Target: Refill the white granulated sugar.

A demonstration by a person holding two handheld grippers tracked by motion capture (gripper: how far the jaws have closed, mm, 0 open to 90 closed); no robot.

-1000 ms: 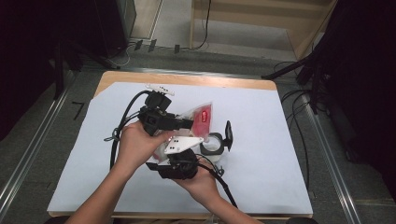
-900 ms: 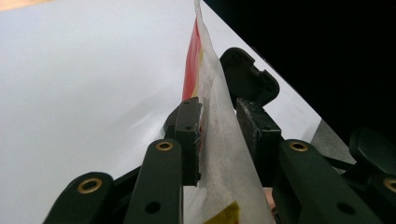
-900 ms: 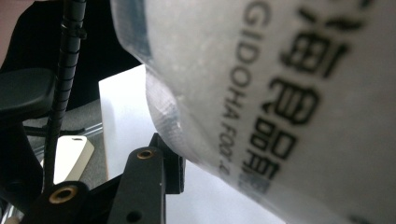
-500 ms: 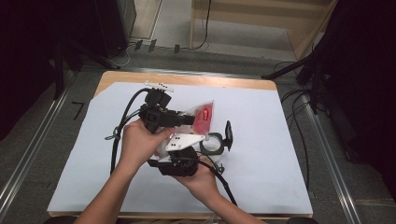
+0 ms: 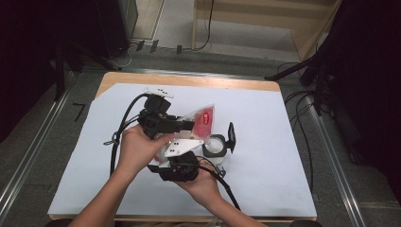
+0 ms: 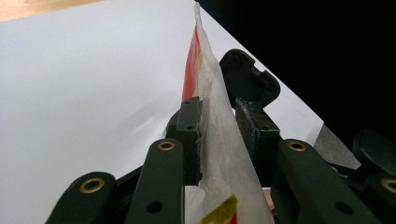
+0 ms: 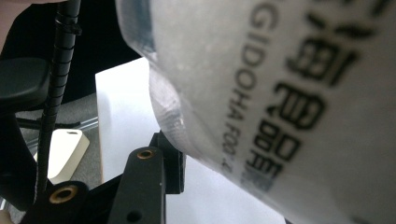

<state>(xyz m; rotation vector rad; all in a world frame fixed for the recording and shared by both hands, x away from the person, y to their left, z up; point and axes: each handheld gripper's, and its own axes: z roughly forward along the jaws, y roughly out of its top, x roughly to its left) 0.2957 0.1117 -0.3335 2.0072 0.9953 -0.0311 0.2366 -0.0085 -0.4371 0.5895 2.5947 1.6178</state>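
Nothing has shifted: both hands stay raised mid-table, left gripper (image 5: 187,125) and right gripper (image 5: 182,158) clamping the pouch (image 5: 203,118).

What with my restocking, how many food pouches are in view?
1. The pouch is clamped between the pads of the left gripper, above the white sheet, mid-table; the hands could hide another.

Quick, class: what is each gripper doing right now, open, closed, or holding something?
Left gripper: closed on the translucent red-printed pouch, held edge-up between its pads.
Right gripper: the same pouch lies against one jaw; whether it is gripped cannot be told.
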